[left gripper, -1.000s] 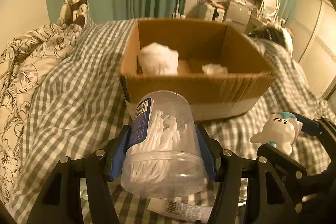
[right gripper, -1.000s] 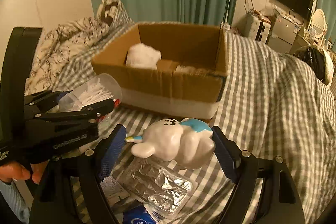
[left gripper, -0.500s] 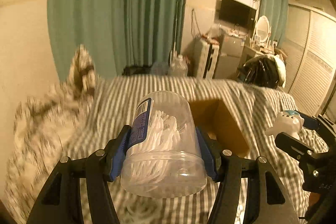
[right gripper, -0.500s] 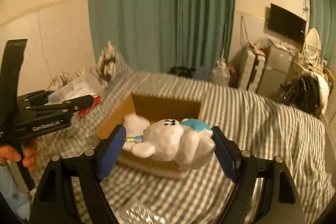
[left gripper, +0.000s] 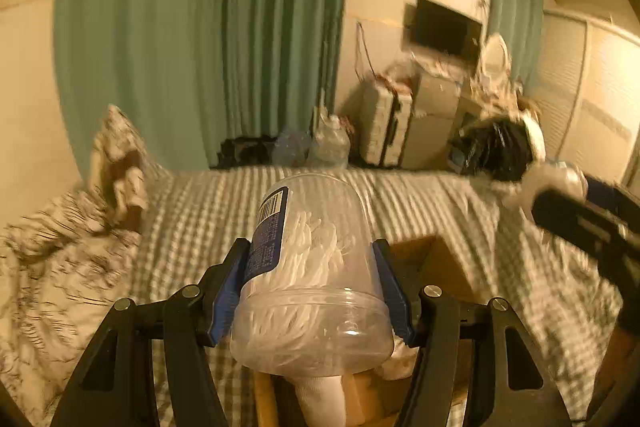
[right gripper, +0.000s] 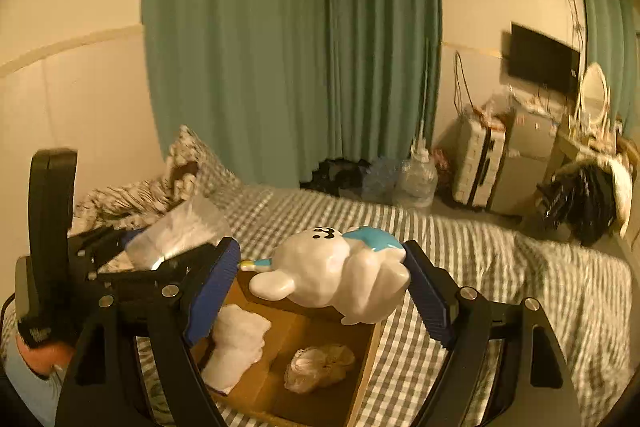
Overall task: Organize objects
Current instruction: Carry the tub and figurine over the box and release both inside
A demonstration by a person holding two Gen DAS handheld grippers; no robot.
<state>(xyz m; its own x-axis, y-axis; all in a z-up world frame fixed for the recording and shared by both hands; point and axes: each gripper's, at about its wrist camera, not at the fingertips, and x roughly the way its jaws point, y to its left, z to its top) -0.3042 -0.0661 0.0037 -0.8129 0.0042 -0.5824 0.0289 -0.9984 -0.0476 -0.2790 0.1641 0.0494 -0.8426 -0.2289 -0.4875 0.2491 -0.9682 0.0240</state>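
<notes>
My left gripper (left gripper: 312,287) is shut on a clear plastic jar of white floss picks (left gripper: 312,267) with a blue label, held above the near left part of the open cardboard box (left gripper: 444,267). My right gripper (right gripper: 324,287) is shut on a white ceramic animal figurine with a blue back (right gripper: 336,275), held above the box (right gripper: 312,387). The box holds white socks (right gripper: 236,351) and a crumpled beige bundle (right gripper: 320,367). The left gripper with the jar (right gripper: 180,235) shows at the left of the right wrist view. The right gripper shows blurred in the left wrist view (left gripper: 580,215).
The box lies on a bed with a green checked cover (right gripper: 480,267). A floral duvet and pillow (left gripper: 60,247) lie to the left. Green curtains (right gripper: 280,47), a suitcase (right gripper: 480,163), water bottles (right gripper: 416,179), a dark bag (right gripper: 584,199) and a wall TV (right gripper: 544,59) stand behind.
Both grippers have risen from low in front of the box and moved forward over it, each keeping its object. The items on the bed in front have dropped out of view.
</notes>
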